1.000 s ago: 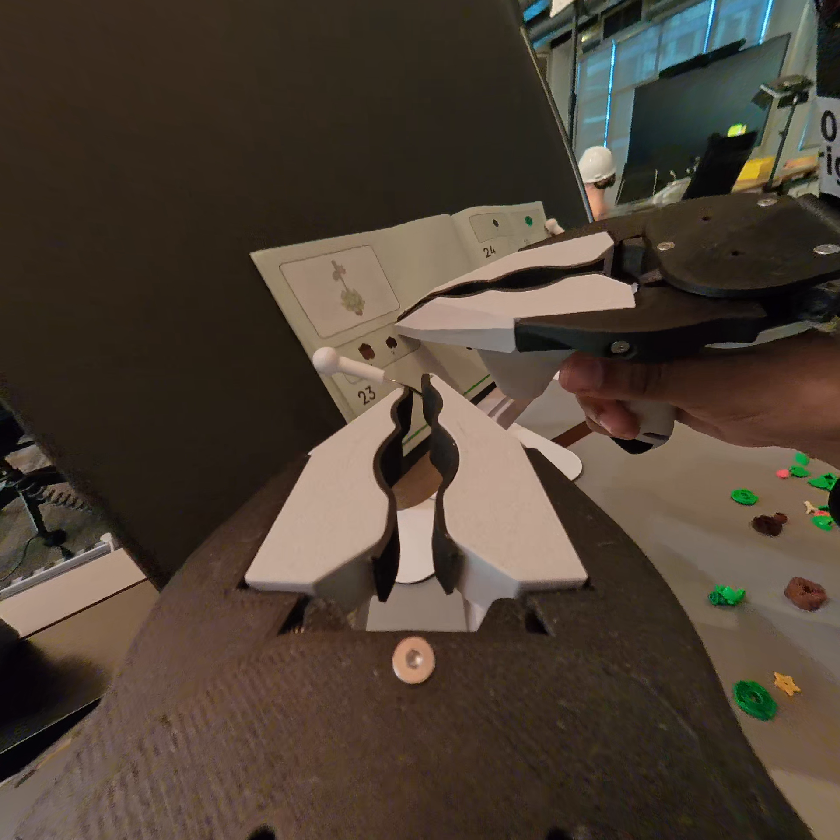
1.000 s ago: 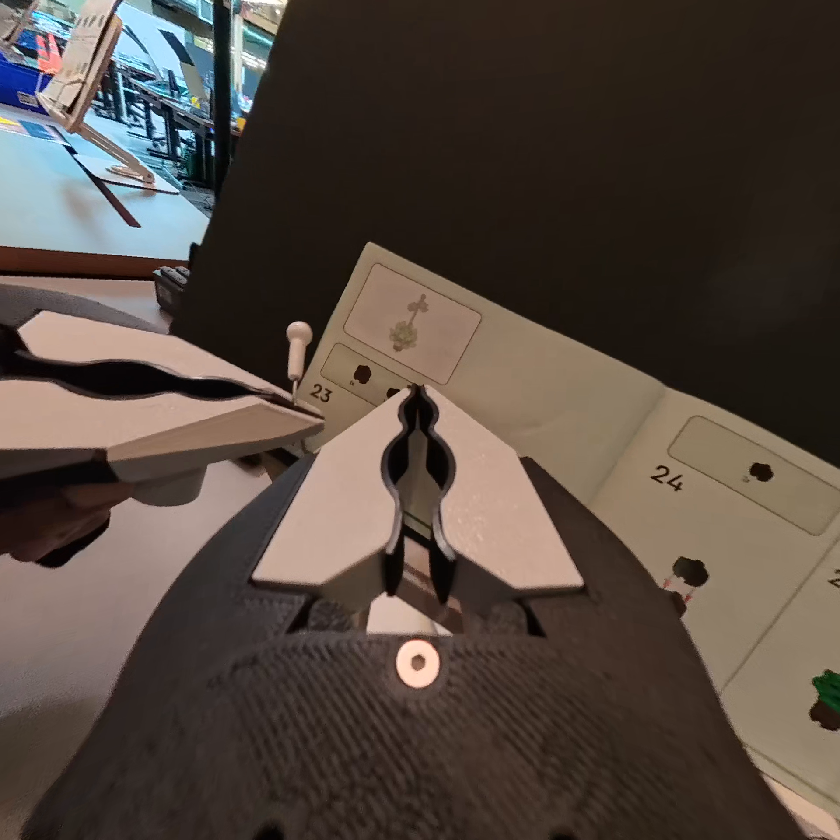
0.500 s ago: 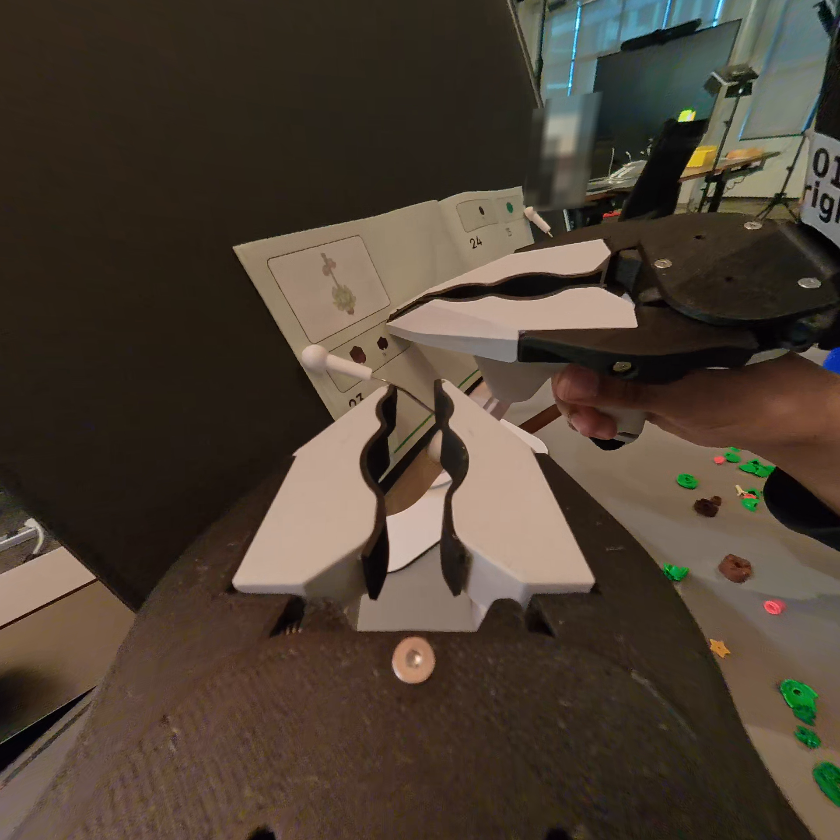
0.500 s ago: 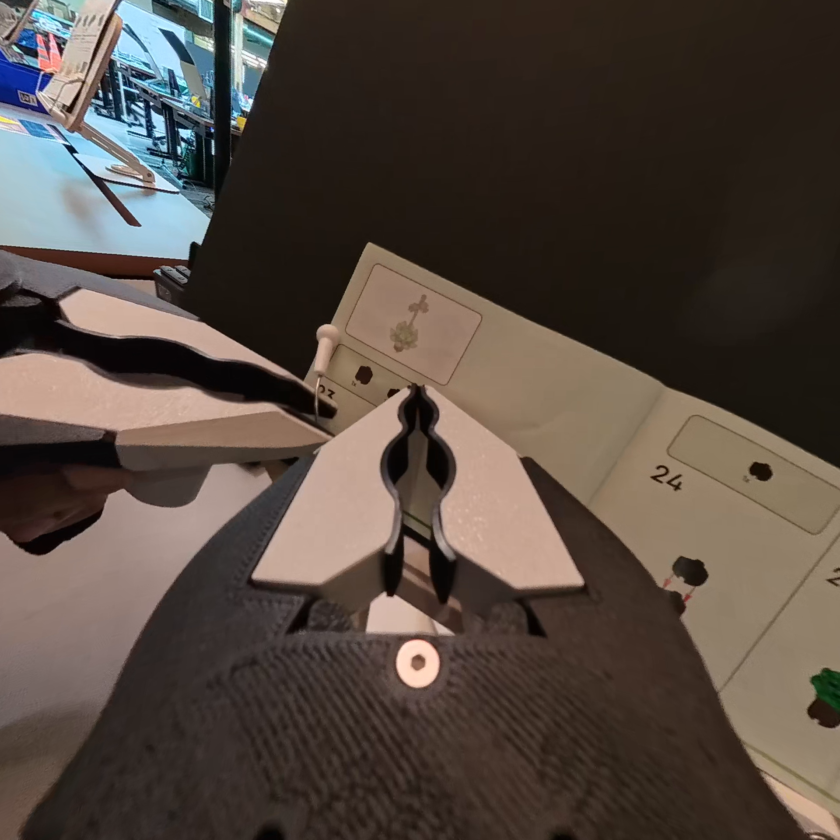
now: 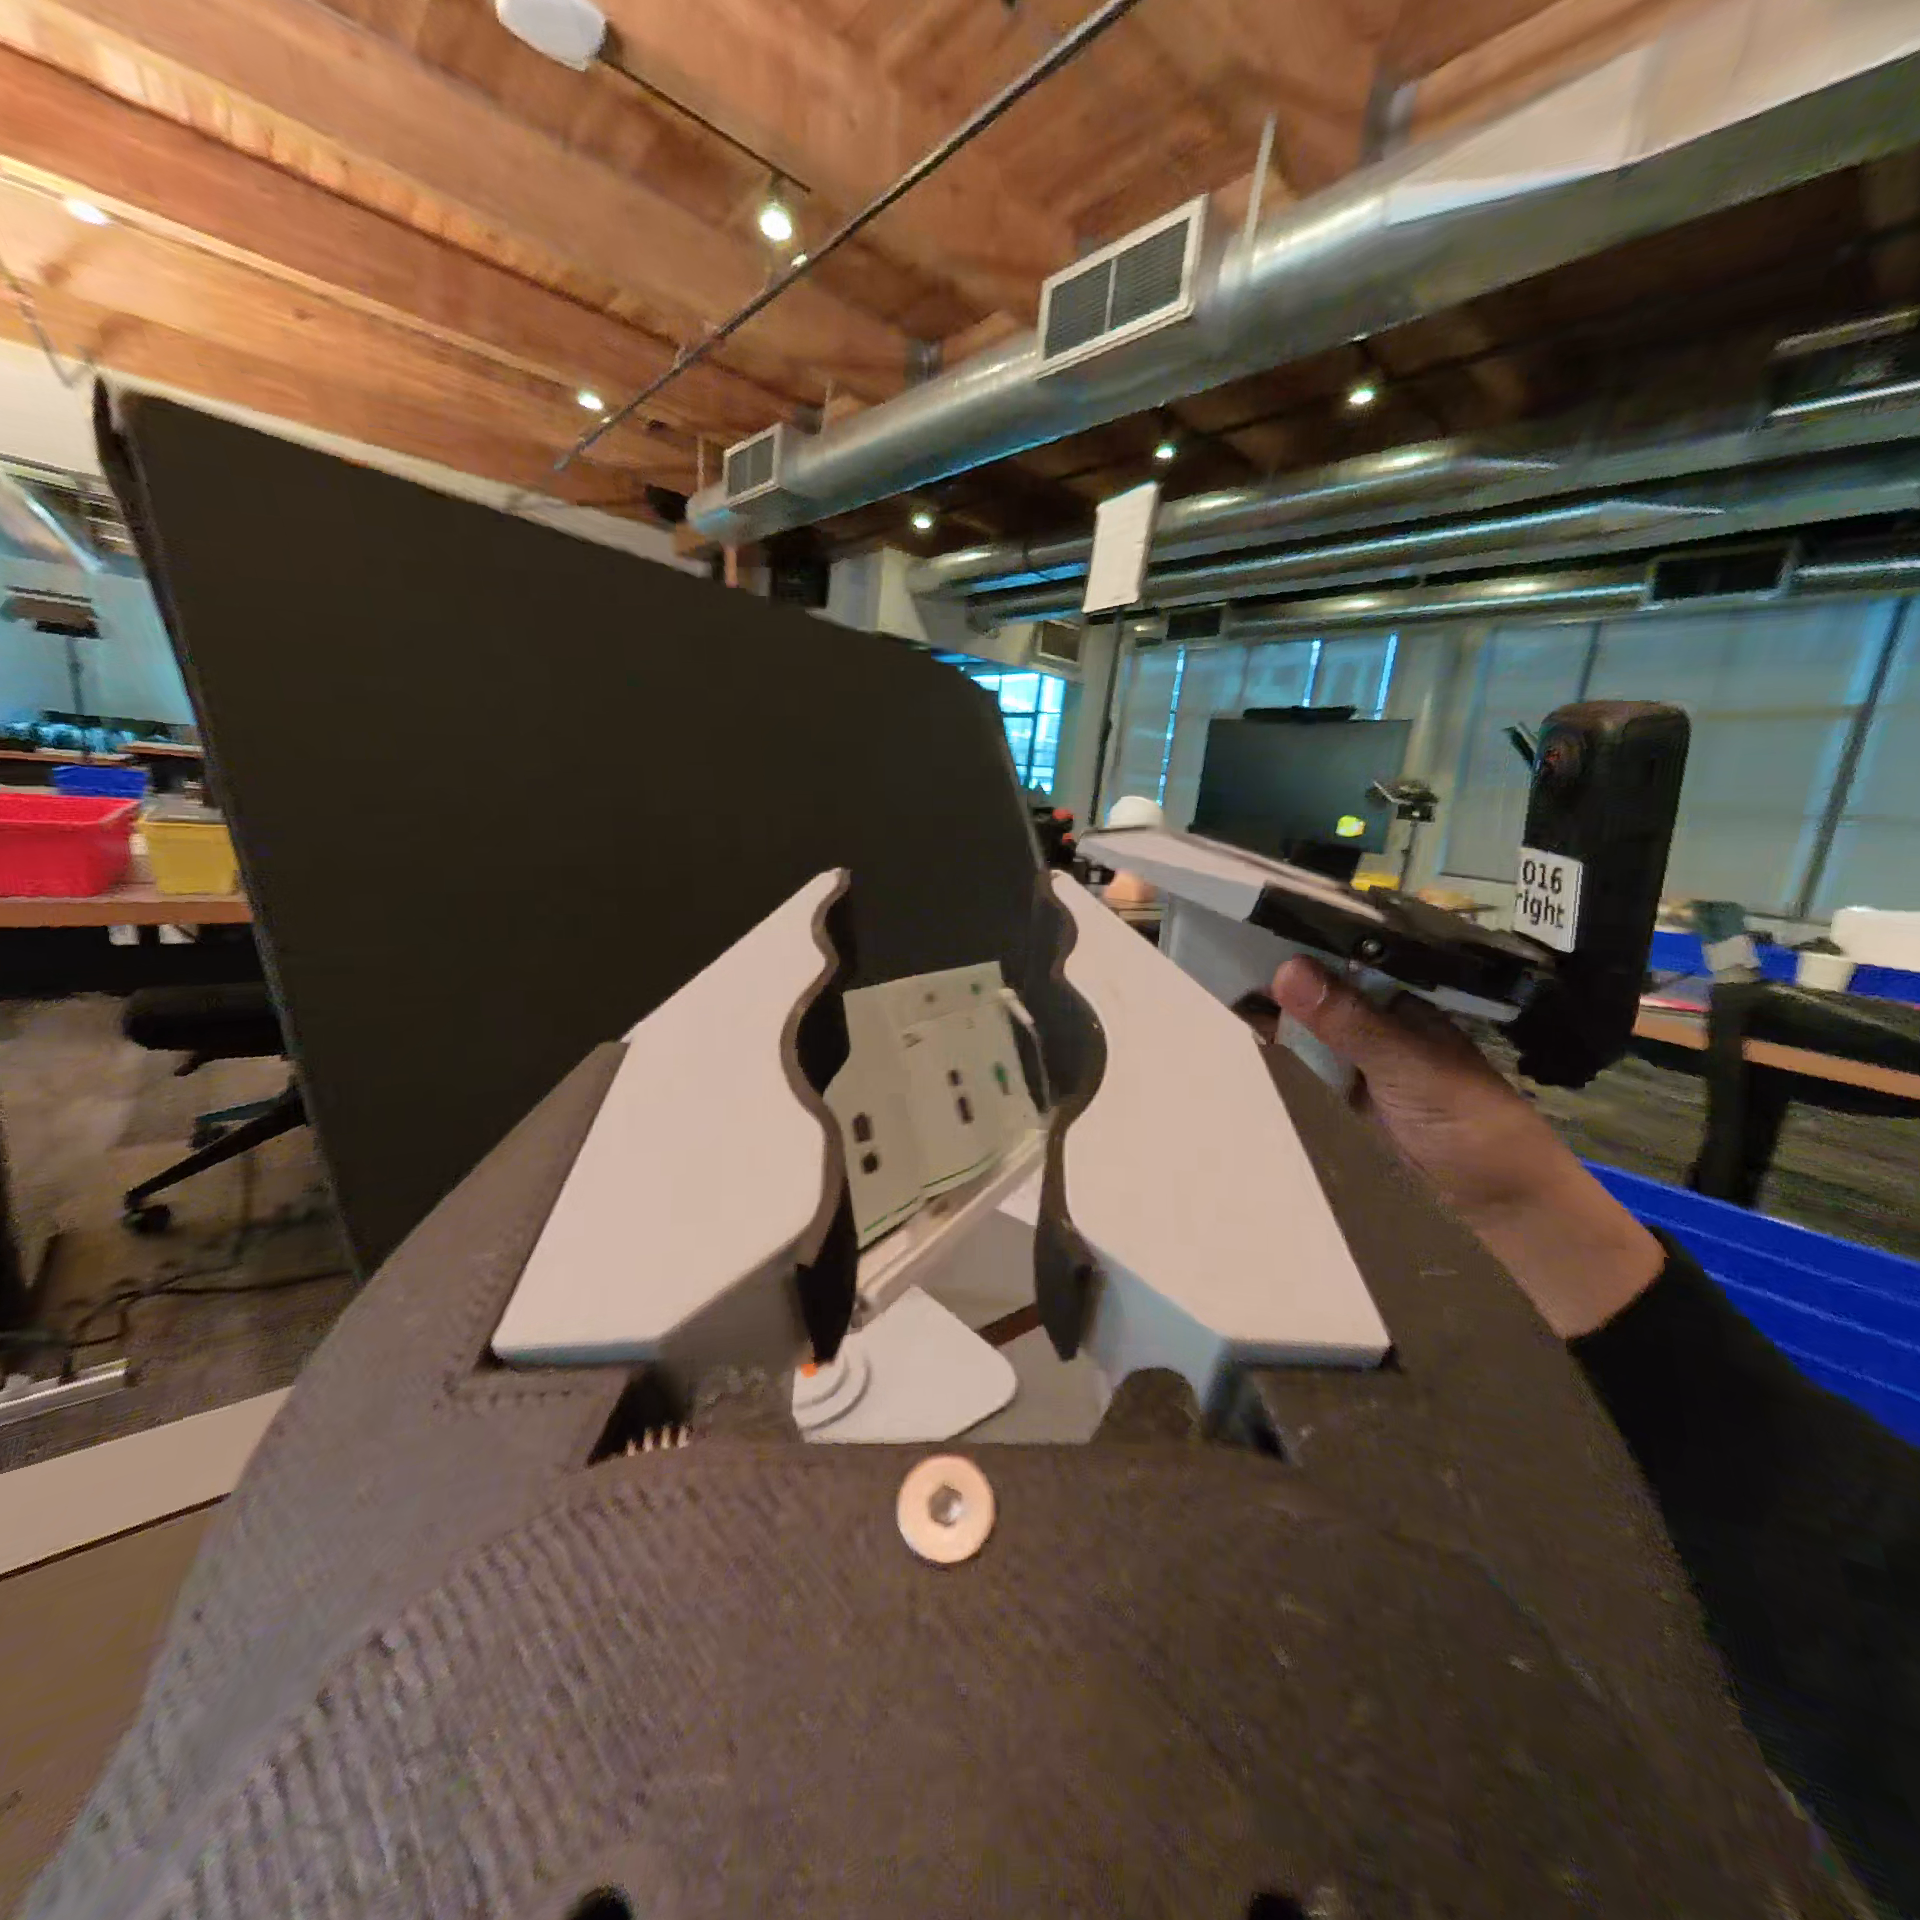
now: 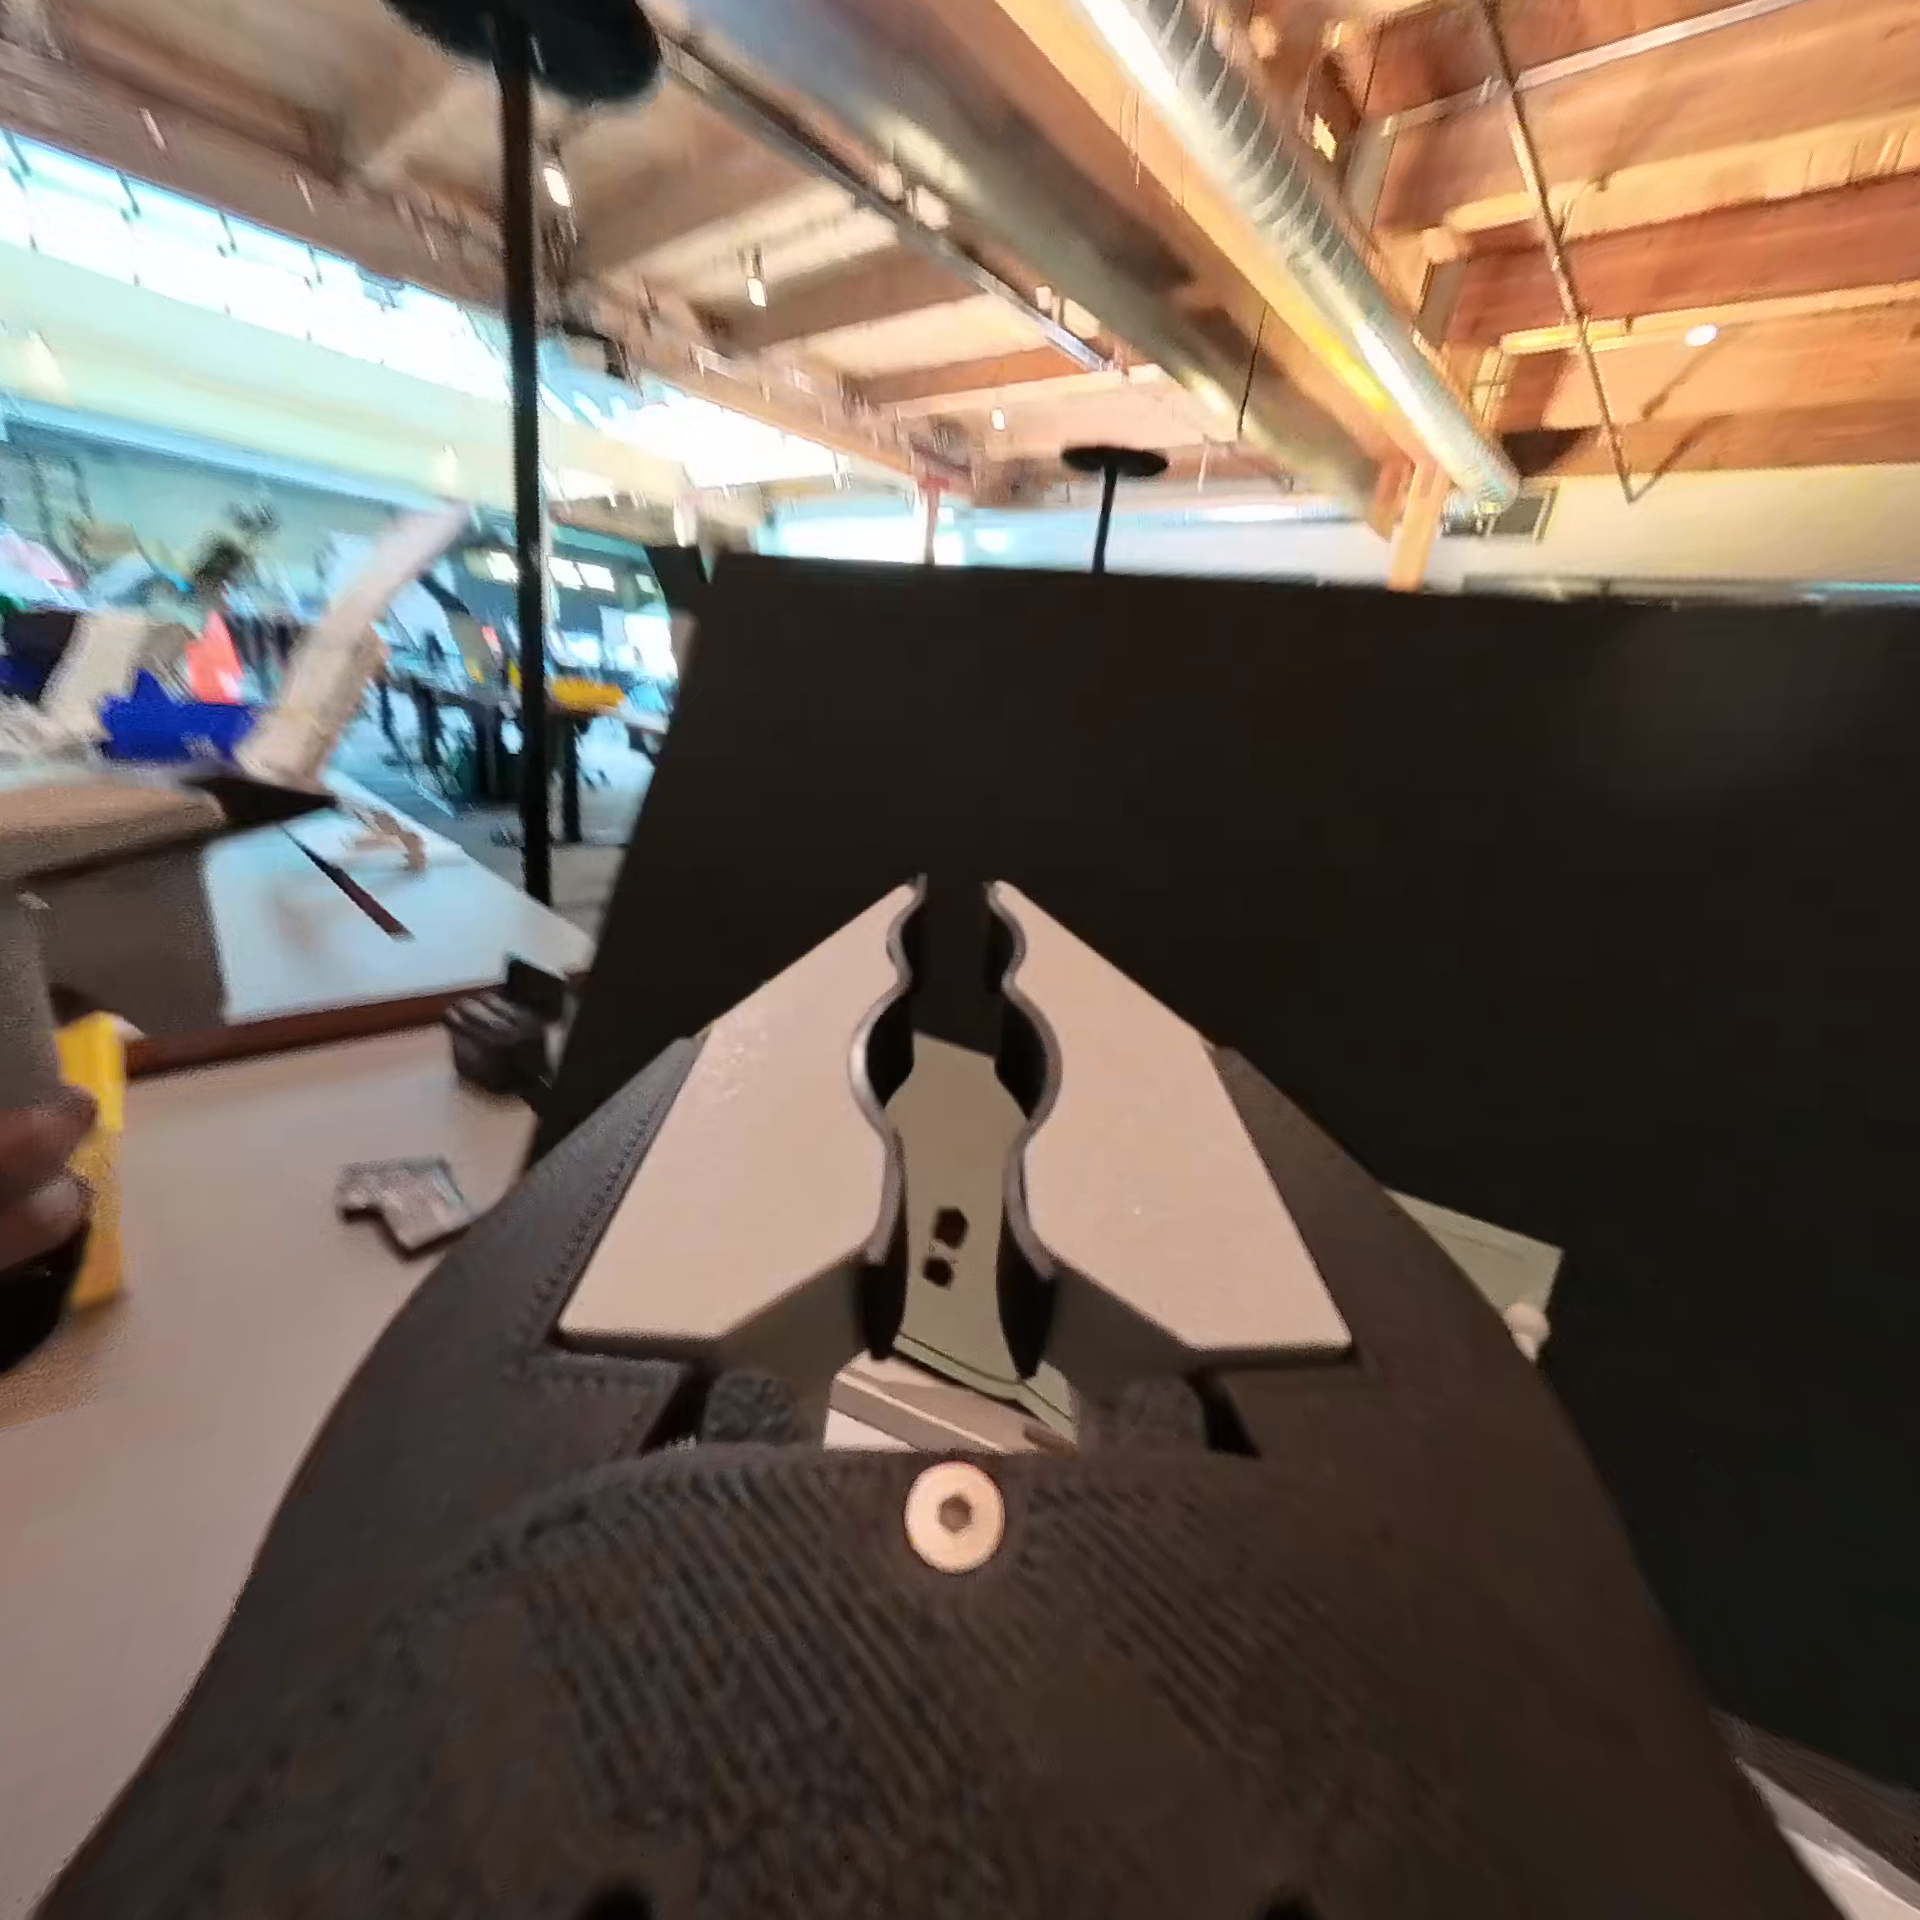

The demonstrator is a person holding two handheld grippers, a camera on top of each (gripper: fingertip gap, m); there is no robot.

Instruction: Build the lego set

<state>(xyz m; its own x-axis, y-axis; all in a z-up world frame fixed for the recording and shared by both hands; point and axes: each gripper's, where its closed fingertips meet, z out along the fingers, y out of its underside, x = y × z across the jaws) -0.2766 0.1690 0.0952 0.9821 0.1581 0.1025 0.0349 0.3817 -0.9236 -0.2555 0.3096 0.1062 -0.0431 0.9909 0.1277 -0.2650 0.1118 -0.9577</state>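
My left gripper (image 5: 942, 894) is open and empty, its fingers wide apart and tilted up. Through the gap I see the open instruction booklet (image 5: 935, 1101) on its white stand (image 5: 914, 1382), leaning on a black board (image 5: 540, 883). My right gripper (image 6: 953, 885) has its fingertips slightly parted, with nothing between them. It points at the booklet (image 6: 940, 1174) too. In the left wrist view a hand holds the right gripper (image 5: 1351, 914) off to the right. No lego pieces show clearly; a tiny orange speck (image 5: 808, 1369) lies by the stand base.
The black board (image 6: 1299, 883) fills the back of the right wrist view. A small patterned flat piece (image 6: 400, 1205) and a yellow object (image 6: 94, 1143) lie on the table at left. A blue bin (image 5: 1766, 1278) stands at right. Desks and chairs lie beyond. My hands' fingertips stand some 15 cm from each other.
Both grippers have lifted and tilted upward, so the ceiling shows. The left gripper has opened wider. The right gripper's tips have parted slightly. The two grippers have moved apart.
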